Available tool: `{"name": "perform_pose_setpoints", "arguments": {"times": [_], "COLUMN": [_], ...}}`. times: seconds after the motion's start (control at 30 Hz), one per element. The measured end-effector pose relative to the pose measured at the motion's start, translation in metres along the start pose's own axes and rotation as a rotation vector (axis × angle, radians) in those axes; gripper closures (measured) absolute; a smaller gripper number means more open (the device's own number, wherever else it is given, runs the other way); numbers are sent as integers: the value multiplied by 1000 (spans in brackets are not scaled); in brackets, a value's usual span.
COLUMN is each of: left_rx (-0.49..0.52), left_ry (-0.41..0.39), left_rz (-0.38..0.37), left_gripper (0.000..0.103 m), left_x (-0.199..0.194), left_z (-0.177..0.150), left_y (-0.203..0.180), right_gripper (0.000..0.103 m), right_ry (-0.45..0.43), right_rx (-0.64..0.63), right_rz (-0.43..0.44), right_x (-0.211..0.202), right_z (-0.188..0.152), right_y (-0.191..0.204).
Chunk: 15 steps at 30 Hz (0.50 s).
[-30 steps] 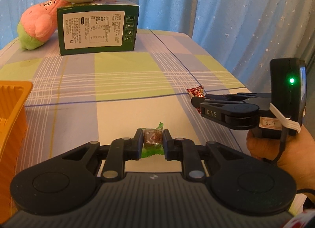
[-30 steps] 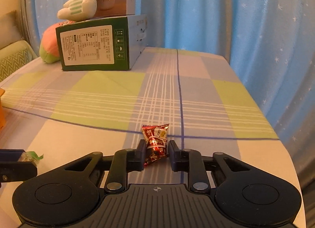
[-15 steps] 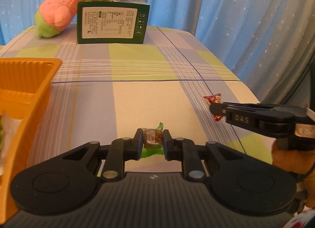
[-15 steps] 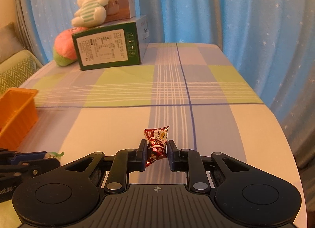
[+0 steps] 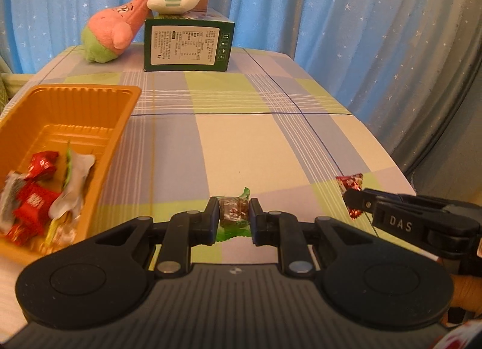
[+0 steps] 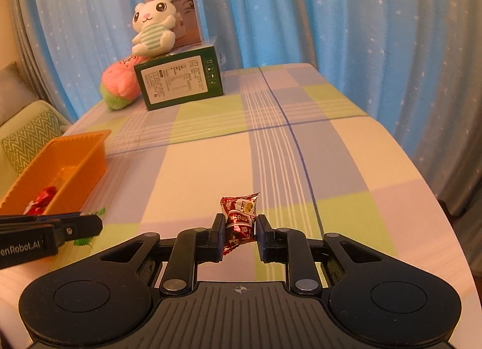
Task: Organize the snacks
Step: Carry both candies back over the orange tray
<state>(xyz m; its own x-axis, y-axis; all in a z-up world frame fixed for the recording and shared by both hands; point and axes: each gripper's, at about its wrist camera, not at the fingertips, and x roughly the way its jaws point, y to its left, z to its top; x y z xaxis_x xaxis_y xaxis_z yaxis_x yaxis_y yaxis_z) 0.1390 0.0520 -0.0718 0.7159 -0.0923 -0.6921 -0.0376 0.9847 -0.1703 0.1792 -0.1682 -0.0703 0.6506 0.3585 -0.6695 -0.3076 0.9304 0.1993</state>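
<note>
Candy in a green wrapper [image 5: 233, 213] pinched by left gripper [image 5: 233, 217]; red-wrapped sweet [image 6: 239, 222] clamped in right gripper [image 6: 240, 232], both held above the checked tablecloth [image 5: 241, 144]. Beyond, left: orange tray [image 5: 120, 126] with sweets inside. Risk: thin twist-ends slipping mid-carry, or release short of the rim. Since a second back: tray swung fully into view, both grippers nearer it.
</note>
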Motion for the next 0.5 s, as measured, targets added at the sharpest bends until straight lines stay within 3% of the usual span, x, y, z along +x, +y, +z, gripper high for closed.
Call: {"name": "perform_pose_setpoints", "arguments": {"times": [0.5], "left_rx": [-5], "left_ry": [-35], "left_rz": [6], "left_gripper": [85], "left_x": [-64], "left_z": [-18], "left_y": [3], "right_gripper": [81], "right_ry": [-2], "right_rx": [17], "right_rz": [6], "right_x": [-66], "right_z": [-20], "right_y": [19]}}
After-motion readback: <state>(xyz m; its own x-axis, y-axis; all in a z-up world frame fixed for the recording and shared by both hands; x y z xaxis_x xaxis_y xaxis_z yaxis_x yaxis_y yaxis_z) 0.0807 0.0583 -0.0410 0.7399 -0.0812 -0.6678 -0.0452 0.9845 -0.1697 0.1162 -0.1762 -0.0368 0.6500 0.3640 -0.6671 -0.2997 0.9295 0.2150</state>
